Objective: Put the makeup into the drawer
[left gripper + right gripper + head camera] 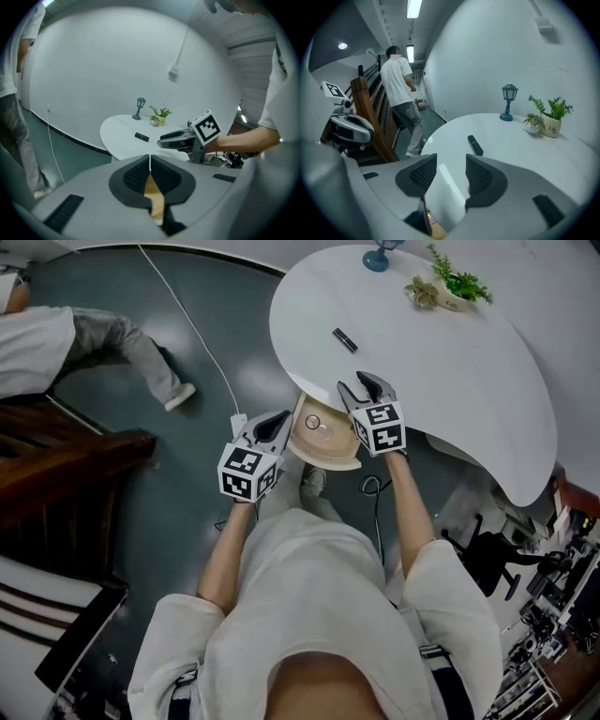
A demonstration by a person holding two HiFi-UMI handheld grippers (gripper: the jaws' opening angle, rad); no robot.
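- Left gripper (150, 163) pads (137, 176) are pressed together, with nothing between them; only a strip of light wood shows behind the closed jaws.
- Head view: left gripper (278, 418) sits at the left edge of the open drawer (328, 448). Can't tell if it touches.
- Left forearm reaches forward from the torso and the gripper points forward and down.
- Right gripper (451, 161) jaws stand apart with a clear gap. They hold nothing; white tabletop shows through the gap.
- Head view: right gripper (360, 384) is over the near table edge, just right of the drawer, tips aimed up-table. It also shows in the left gripper view (174, 138).
- Right forearm is stretched forward and the gripper tilts down.
- Makeup (345, 339), a small black stick, lies flat on the white table (459, 371), beyond the right gripper's tips and apart from them. Also seen at (475, 145) and (141, 137).
- Drawer is light wood, pulled out from under the table between the two grippers. A small round pale item lies inside, too small to tell what.
- Far end of the table: teal lamp (377, 257) upright, potted plant (452, 285) near it.
- Another person (94, 338) stands on the dark floor (206, 521) at upper left, and a white cable (187, 320) runs across that floor.
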